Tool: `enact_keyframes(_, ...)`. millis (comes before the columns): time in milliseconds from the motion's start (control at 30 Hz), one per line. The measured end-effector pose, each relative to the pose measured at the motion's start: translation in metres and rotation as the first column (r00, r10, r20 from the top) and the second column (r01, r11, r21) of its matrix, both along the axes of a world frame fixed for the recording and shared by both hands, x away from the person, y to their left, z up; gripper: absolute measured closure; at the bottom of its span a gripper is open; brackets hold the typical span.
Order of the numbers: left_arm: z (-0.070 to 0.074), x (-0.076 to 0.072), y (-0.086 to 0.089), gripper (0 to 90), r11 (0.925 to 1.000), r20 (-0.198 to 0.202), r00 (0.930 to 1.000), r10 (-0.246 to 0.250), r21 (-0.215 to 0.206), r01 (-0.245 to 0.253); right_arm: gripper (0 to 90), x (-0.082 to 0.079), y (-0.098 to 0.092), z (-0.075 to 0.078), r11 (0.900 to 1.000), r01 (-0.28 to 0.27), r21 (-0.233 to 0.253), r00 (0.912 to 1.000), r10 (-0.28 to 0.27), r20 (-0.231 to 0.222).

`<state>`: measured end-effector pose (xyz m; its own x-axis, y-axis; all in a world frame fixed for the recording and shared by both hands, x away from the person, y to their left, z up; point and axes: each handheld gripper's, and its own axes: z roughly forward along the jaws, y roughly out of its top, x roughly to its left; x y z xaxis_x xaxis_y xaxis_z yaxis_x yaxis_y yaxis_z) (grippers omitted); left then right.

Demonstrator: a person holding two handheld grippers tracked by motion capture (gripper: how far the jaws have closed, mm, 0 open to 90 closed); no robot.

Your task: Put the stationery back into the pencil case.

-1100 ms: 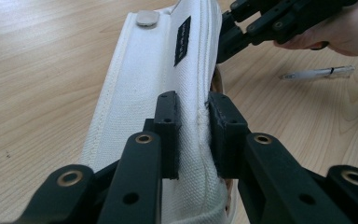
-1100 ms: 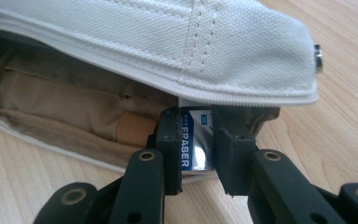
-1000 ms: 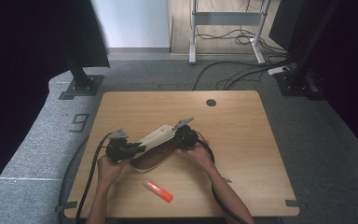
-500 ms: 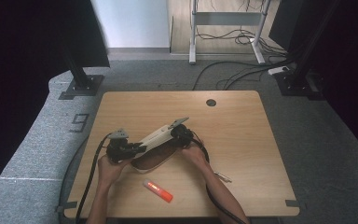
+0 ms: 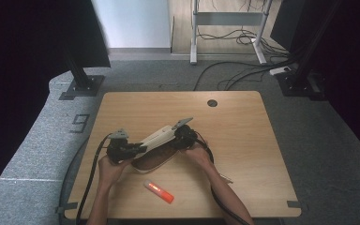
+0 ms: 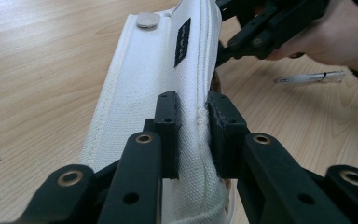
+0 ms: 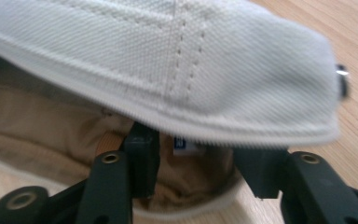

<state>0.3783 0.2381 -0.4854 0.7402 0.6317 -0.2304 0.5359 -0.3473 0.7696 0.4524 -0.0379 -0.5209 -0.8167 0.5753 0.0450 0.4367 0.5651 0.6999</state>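
Pinching the white canvas pencil case [image 6: 168, 70] by its seam, our left gripper [image 6: 193, 126] has its jaws closed narrow on the flap. Our right gripper [image 7: 196, 158] has its jaws spread, one tucked inside the tan lining under the lifted flap. Nearby on the wooden table [image 5: 243, 117] lie an orange-tipped marker [image 5: 158, 191] and a pen [image 6: 310, 78], both apart from the case.

Wooden table [image 5: 262, 140] bearing a white pouch [image 5: 157, 140] mid-table, an orange marker [image 5: 159, 191] near the front edge, a pen [image 5: 225, 178] rightward.
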Motion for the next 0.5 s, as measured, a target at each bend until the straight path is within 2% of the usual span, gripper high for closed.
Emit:
enact_keyframes(167, 0.000, 0.000, 0.000, 75.1, 1.0000, 0.002, 1.0000, -0.001, 0.003, 0.001, 42.8, -0.005, -0.014, 0.007, 1.000, 0.005, -0.018, 1.0000, -0.005, -0.002)
enact_keyframes(500, 0.000, 0.000, 0.000, 75.0, 1.0000, 0.003, 1.0000, -0.001, 0.007, 0.001, 39.5, -0.013, -0.035, 0.017, 1.000, 0.021, -0.006, 0.9998, -0.021, 0.005)
